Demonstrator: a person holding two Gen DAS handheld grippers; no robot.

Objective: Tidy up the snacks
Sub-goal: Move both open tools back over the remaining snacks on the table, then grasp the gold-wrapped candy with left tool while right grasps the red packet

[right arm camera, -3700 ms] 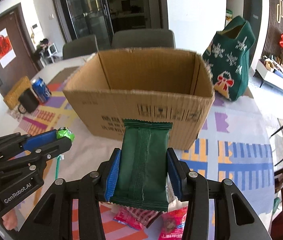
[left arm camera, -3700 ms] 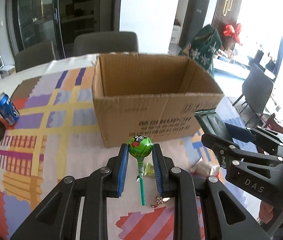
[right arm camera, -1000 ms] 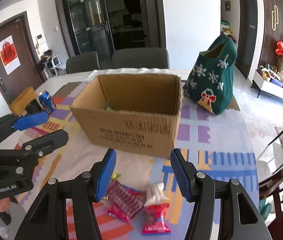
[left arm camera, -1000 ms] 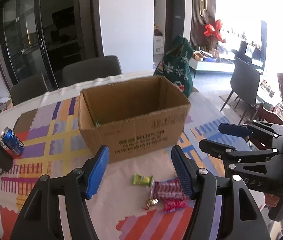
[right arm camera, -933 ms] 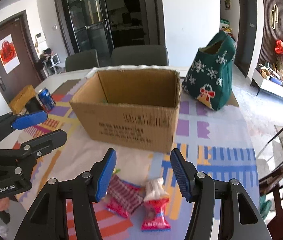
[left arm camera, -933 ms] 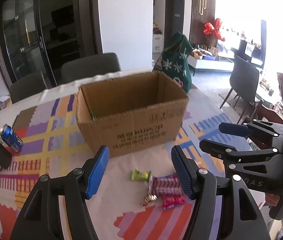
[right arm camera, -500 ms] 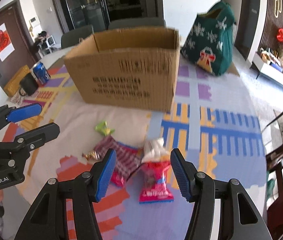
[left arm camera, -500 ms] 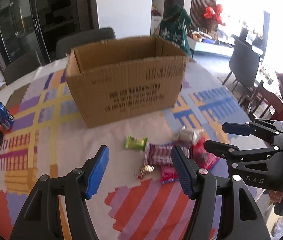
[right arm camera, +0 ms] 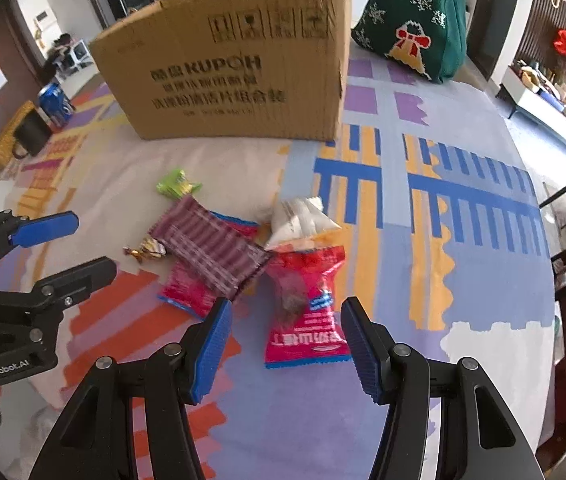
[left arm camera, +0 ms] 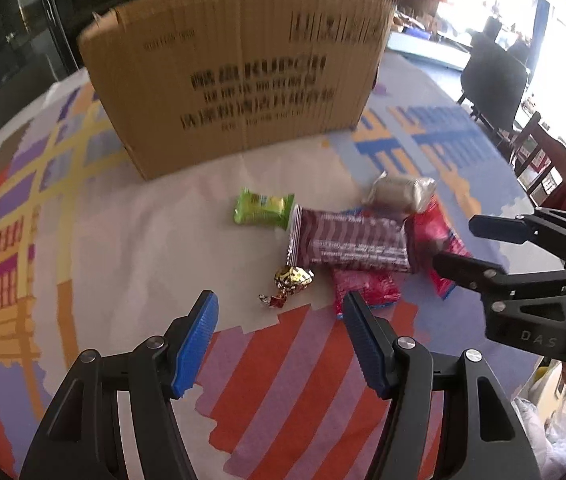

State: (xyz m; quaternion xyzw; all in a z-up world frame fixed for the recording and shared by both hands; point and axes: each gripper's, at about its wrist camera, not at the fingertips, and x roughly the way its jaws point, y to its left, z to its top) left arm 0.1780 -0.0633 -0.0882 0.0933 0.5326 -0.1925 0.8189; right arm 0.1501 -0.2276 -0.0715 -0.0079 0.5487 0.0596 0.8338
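Observation:
A cardboard box stands at the back of the table. In front of it lie loose snacks: a green packet, a maroon striped packet, a gold-wrapped candy, a white pouch and two red packets. My left gripper is open and empty, low over the cloth just short of the gold candy. My right gripper is open, its fingers either side of the nearer red packet without touching it.
A blue can and a black mug sit at the far left of the patterned tablecloth. A green Christmas bag stands right of the box. Dark chairs stand beyond the table's right edge.
Both grippers have come down and tilted toward the table, so the snacks look bigger and closer. Both stay open and empty. The lollipop and green packet held earlier are no longer in them.

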